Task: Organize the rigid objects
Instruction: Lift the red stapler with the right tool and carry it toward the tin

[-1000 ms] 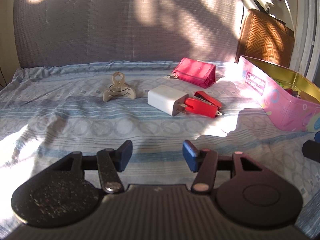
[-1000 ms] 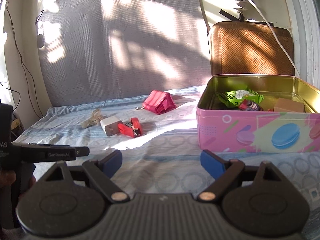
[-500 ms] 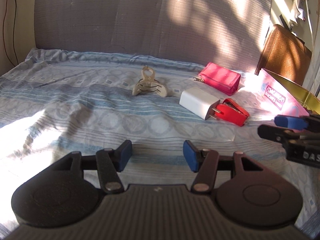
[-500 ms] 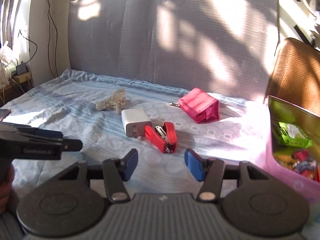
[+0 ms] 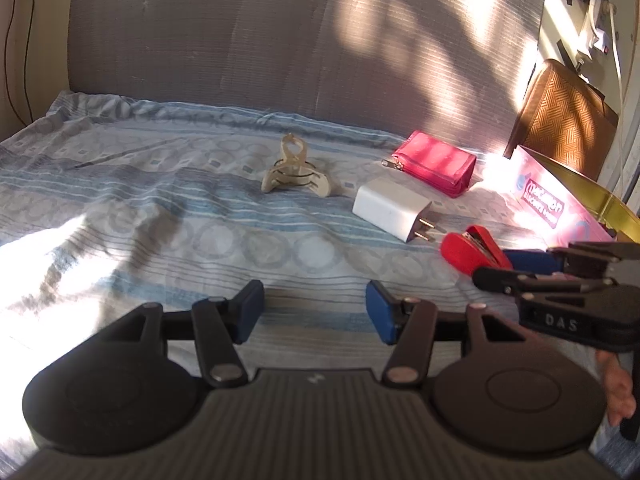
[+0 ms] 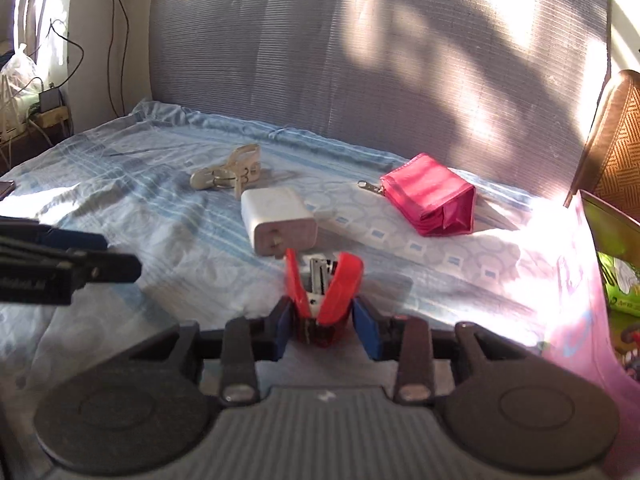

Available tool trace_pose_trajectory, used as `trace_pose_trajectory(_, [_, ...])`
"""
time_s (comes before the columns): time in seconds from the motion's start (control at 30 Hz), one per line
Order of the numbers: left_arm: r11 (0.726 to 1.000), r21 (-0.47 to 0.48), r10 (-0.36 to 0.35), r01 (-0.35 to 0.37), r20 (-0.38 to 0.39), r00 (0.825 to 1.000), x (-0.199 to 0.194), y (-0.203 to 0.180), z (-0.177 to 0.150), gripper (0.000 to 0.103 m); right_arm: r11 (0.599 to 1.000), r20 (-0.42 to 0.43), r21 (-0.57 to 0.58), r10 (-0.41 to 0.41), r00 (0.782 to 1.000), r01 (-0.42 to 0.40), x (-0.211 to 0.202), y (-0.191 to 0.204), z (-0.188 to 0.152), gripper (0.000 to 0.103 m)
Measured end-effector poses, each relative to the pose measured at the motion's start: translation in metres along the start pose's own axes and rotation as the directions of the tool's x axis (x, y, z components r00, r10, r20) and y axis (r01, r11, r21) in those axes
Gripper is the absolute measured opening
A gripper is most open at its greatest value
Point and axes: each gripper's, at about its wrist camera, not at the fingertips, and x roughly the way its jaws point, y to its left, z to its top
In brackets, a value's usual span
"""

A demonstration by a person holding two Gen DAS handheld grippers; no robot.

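- Right gripper (image 6: pixel 323 326): our jaws have just been closing, and the red stapler (image 6: pixel 322 292) sits between the blue pads. Both pads look to be pressing its rear end, so we call it clamped on the stapler.
- Stapler lies on the bed sheet (image 6: pixel 160 240), mouth gaping open and pointing away from our right fingers; its back end is tucked in the finger gap.
- White charger (image 6: pixel 280 222) sits just past the stapler's tip, straight ahead of the right fingers; we can't tell if the two touch.
- Beige hair claw (image 6: pixel 228 170) lies farther out, ahead and left of the right fingers, just behind the charger.
- Pink zip pouch (image 6: pixel 430 196) is ahead and right of the right fingers, well apart from the stapler.
- Pink tin box (image 6: pixel 584 320) is at the far right of the right fingers, open, with green packaging inside.
- Left gripper (image 5: pixel 315 312): we see the jaws parted and nothing between the pads, only sheet under them. Released.
- In the left wrist view the stapler (image 5: pixel 466 250) lies ahead and right of the left fingers, with the right gripper (image 5: pixel 516 270) on it.
- Charger (image 5: pixel 394 208) and hair claw (image 5: pixel 294 170) lie well ahead of the left fingers; the pouch (image 5: pixel 436 162) is farther, to the right.
- Part of a hand (image 5: pixel 618 388) shows at the right edge of the left wrist view.
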Motion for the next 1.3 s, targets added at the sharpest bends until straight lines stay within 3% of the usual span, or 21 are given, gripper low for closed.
trace_pose_trajectory(0.17, [0.997, 0.066, 0.040, -0.039, -0.014, 0.999, 0.001, -0.012, -0.001, 0.059, 0.997, 0.000, 0.048, 0.064, 0.998, -0.064, -0.057, -0.009, -0.043, 0.021])
trace_pose_trajectory(0.3, [0.991, 0.114, 0.069, -0.066, -0.023, 0.997, 0.004, -0.019, -0.002, 0.059, 0.989, 0.018, 0.136, 0.059, 0.998, -0.061, -0.095, -0.027, -0.072, 0.021])
trace_pose_trajectory(0.43, [0.989, 0.124, 0.078, -0.074, -0.025, 0.997, 0.004, -0.019, -0.003, 0.060, 0.986, 0.047, 0.160, 0.032, 0.998, -0.039, -0.108, -0.030, -0.088, 0.022])
trace_pose_trajectory(0.93, [0.990, 0.123, 0.077, -0.073, -0.024, 0.997, 0.003, -0.019, -0.003, 0.061, 0.999, 0.085, 0.032, 0.033, 0.996, -0.036, -0.073, 0.008, -0.039, 0.029])
trace_pose_trajectory(1.3, [0.993, 0.103, 0.066, -0.064, -0.021, 0.998, 0.001, -0.019, -0.004, 0.062, 1.000, 0.070, 0.018, -0.004, 0.998, 0.003, -0.046, 0.010, -0.017, 0.031])
